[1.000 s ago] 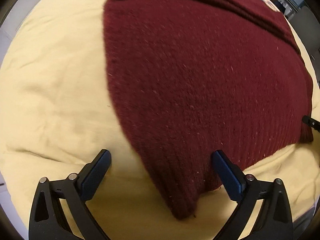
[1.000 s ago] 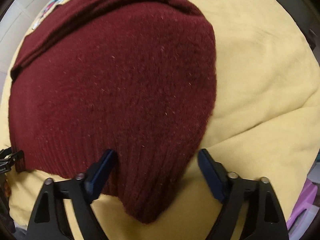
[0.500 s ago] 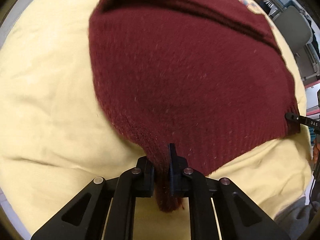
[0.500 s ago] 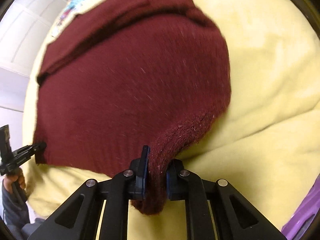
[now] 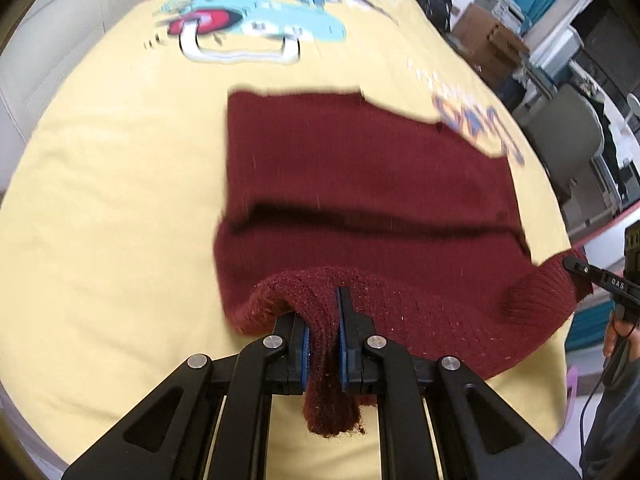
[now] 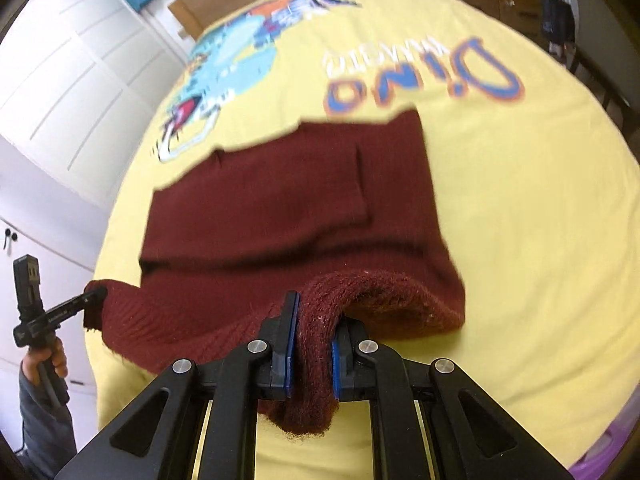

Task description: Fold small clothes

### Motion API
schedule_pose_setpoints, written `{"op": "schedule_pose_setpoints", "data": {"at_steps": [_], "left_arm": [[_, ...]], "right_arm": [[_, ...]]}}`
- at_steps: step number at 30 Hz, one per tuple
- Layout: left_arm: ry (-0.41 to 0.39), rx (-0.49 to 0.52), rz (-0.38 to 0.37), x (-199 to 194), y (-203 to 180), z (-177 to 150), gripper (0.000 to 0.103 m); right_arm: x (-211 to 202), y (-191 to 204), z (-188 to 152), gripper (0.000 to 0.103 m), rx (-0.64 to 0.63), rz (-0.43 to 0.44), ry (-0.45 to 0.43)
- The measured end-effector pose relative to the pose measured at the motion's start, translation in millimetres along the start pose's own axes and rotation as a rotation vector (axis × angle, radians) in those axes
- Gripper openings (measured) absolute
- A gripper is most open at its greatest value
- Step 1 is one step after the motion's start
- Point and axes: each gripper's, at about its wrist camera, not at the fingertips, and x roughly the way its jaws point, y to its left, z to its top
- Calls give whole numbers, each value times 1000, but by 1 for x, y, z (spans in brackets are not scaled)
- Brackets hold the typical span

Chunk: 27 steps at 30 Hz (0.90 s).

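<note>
Left gripper [image 5: 323,340] clamps the near hem corner of the dark red knitted sweater [image 5: 372,184], which lies on a yellow dinosaur-print blanket [image 5: 100,200]; cardboard boxes [image 5: 486,38] stand behind. Right gripper [image 6: 311,350] pinches the other hem corner; white panelled cupboard doors [image 6: 68,80] stand beyond the blanket.

Right claw [image 6: 311,346] pinching maroon sweater [image 6: 288,216], yellow blanket [image 6: 520,200]
</note>
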Motion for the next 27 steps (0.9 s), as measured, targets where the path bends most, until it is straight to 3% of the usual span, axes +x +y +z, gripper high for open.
{"op": "schedule_pose_setpoints", "data": {"at_steps": [4, 6, 12, 20, 27], "left_arm": [[-48, -33, 1, -4, 18, 27, 9], [-66, -51, 6, -4, 26, 57, 9], [-91, -54, 29, 10, 27, 105, 9], [-54, -58, 104, 57, 32, 153, 9], [7, -37, 225, 114, 36, 152, 10]], "right_arm": [[3, 8, 37, 12, 6, -7, -56], [4, 6, 53, 12, 18, -11, -82], [16, 3, 99, 12, 36, -43, -121], [76, -7, 140, 12, 53, -122, -48], [131, -16, 142, 15, 76, -182, 41]]}}
